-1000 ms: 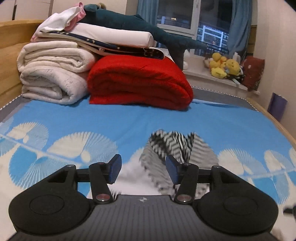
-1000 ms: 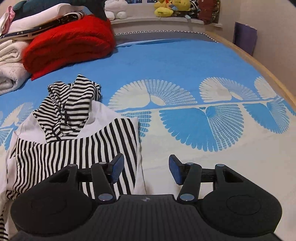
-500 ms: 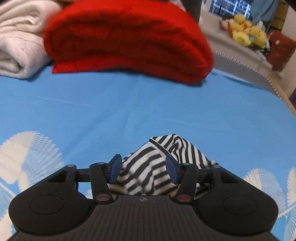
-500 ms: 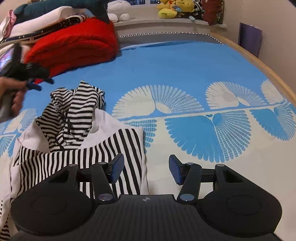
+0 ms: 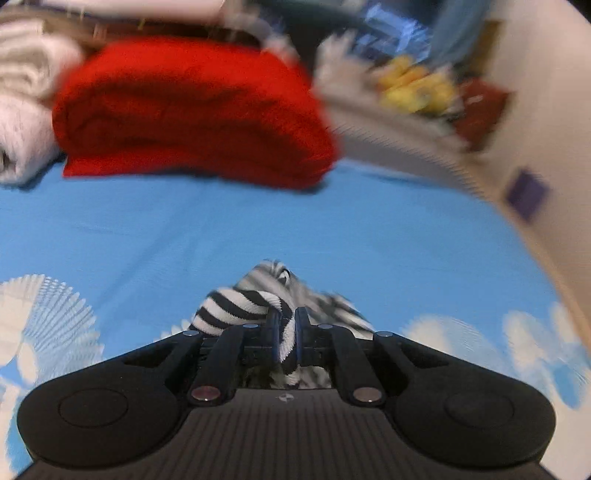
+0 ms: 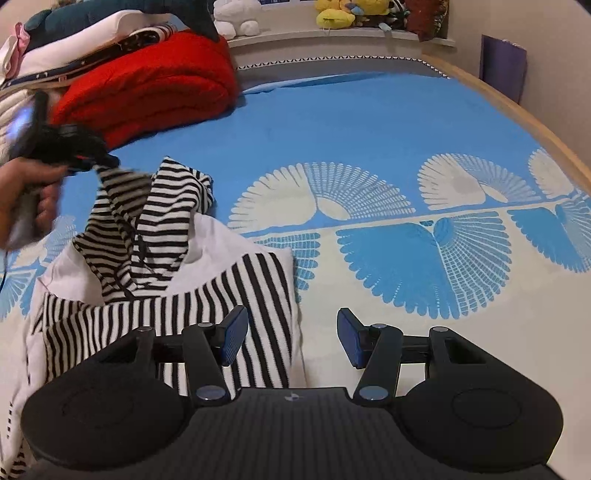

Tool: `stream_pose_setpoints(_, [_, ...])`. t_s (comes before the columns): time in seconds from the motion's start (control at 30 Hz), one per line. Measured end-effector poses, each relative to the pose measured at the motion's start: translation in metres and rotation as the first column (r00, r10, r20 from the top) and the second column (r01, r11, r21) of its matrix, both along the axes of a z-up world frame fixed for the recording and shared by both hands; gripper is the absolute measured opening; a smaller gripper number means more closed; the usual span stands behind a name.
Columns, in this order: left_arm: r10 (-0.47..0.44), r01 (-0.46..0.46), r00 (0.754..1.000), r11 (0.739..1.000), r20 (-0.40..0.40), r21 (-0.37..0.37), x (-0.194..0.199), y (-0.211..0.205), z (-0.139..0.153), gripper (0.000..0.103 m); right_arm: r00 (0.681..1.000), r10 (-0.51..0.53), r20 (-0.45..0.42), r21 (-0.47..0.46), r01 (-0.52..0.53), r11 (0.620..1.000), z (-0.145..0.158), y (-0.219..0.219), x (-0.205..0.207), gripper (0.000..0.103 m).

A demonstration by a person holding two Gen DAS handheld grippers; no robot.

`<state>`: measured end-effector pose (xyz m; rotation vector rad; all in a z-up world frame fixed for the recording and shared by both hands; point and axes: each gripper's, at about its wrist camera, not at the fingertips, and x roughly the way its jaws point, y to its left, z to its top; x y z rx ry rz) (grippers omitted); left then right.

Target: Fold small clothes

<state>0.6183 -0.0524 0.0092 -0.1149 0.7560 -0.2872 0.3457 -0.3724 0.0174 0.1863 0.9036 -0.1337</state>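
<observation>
Red blanket (image 6: 147,88) blocks far side; sheet (image 6: 369,140) open.

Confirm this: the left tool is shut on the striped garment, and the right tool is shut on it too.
Half right. The left tool is shut on the striped garment, but the right wrist view shows the right tool open, hovering over the garment's edge and gripping nothing.

A bedroom in a home. A bed (image 6: 369,122) with a wooden frame fills the view, covered in a blue sheet printed with white fans. At 11 o'clock, folded bedding is stacked: a red blanket (image 6: 155,88), white quilts (image 5: 22,110) and a dark plush shark (image 6: 177,11). At 12 o'clock, a ledge (image 6: 332,35) holds yellow stuffed toys (image 6: 343,11).
</observation>
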Motion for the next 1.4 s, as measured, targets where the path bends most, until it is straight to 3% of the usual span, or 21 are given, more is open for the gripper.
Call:
stream_pose_setpoints(0.07, [-0.07, 0.071, 0.996, 0.997, 0.06, -0.02, -0.077, 0.014, 0.016, 0.008, 1.0, -0.006, 0.013, 0.008, 0.005, 1.0, 0.004, 0.002, -0.001, 0.055])
stream_pose_setpoints(0.13, [-0.139, 0.142, 0.988, 0.989, 0.063, -0.049, -0.162, 0.034, 0.014, 0.008, 0.999, -0.009, 0.036, 0.014, 0.009, 1.0, 0.01, 0.003, -0.004, 0.055])
stream_pose_setpoints(0.2, [-0.189, 0.188, 0.981, 0.982, -0.043, -0.03, -0.226, 0.055, -0.006, 0.009, 0.999, -0.011, 0.051, 0.014, 0.01, 1.0, 0.013, 0.005, -0.006, 0.055])
stream_pose_setpoints(0.3, [-0.123, 0.146, 0.966, 0.985, -0.228, 0.089, -0.273, 0.088, -0.032, 0.011, 0.998, -0.023, 0.064, 0.023, 0.022, 1.0, 0.016, 0.006, -0.008, 0.055])
stream_pose_setpoints(0.37, [-0.025, 0.059, 0.969, 0.989, -0.244, 0.132, -0.274, 0.105, -0.027, 0.011, 0.996, -0.045, 0.074, 0.039, 0.043, 0.998, 0.018, 0.006, -0.009, 0.055])
stream_pose_setpoints(0.47, [0.084, -0.078, 0.966, 0.996, -0.244, 0.033, -0.251, 0.119, -0.015, 0.032, 0.994, -0.069, 0.089, 0.07, 0.063, 0.996, 0.018, 0.008, -0.009, 0.05])
stream_pose_setpoints(0.53, [0.157, -0.186, 0.93, 0.981, -0.332, -0.059, -0.227, 0.127, -0.025, 0.034, 0.993, -0.081, 0.089, 0.123, 0.07, 0.99, 0.015, 0.009, -0.008, 0.044])
stream_pose_setpoints(0.67, [0.249, -0.341, 0.853, 0.931, -0.458, -0.13, -0.206, 0.132, -0.06, 0.036, 0.994, -0.107, 0.024, 0.256, 0.098, 0.962, -0.003, 0.01, 0.0, 0.041])
stream_pose_setpoints(0.73, [0.203, -0.363, 0.783, 0.917, -0.587, -0.167, -0.203, 0.136, -0.08, 0.036, 0.996, -0.092, -0.018, 0.302, 0.094, 0.949, -0.014, 0.016, 0.006, 0.042])
stream_pose_setpoints(0.8, [0.162, -0.397, 0.741, 0.889, -0.652, -0.23, -0.201, 0.143, -0.097, 0.036, 0.996, -0.056, -0.067, 0.355, 0.076, 0.932, -0.027, 0.025, 0.011, 0.042])
stream_pose_setpoints(0.87, [0.181, -0.422, 0.714, 0.882, -0.676, -0.209, -0.197, 0.146, -0.106, 0.036, 0.993, -0.01, -0.116, 0.4, 0.056, 0.915, -0.042, 0.038, 0.019, 0.044])
stream_pose_setpoints(0.97, [0.222, -0.422, 0.711, 0.894, -0.667, -0.153, -0.191, 0.146, -0.111, 0.039, 0.985, 0.054, -0.163, 0.433, 0.022, 0.901, -0.06, 0.06, 0.03, 0.057])
stream_pose_setpoints(1.17, [0.209, -0.407, 0.703, 0.902, -0.679, -0.144, -0.178, 0.143, -0.122, 0.043, 0.972, 0.09, -0.218, 0.4, 0.005, 0.916, -0.084, 0.094, 0.042, 0.055])
stream_pose_setpoints(1.2, [0.211, -0.407, 0.702, 0.902, -0.68, -0.141, -0.177, 0.142, -0.122, 0.043, 0.972, 0.087, -0.218, 0.388, 0.004, 0.922, -0.085, 0.096, 0.042, 0.051])
stream_pose_setpoints(1.27, [0.217, -0.409, 0.701, 0.903, -0.68, -0.134, -0.177, 0.14, -0.122, 0.044, 0.977, 0.091, -0.194, 0.385, -0.01, 0.923, -0.082, 0.099, 0.039, 0.019])
stream_pose_setpoints(1.33, [0.217, -0.398, 0.708, 0.909, -0.673, -0.126, -0.178, 0.137, -0.121, 0.048, 0.984, 0.091, -0.151, 0.413, -0.021, 0.911, -0.073, 0.094, 0.034, 0.003])
stream_pose_setpoints(1.4, [0.22, -0.384, 0.715, 0.917, -0.663, -0.11, -0.177, 0.131, -0.121, 0.049, 0.991, 0.1, -0.088, 0.443, -0.051, 0.895, -0.06, 0.088, 0.03, 0.002])
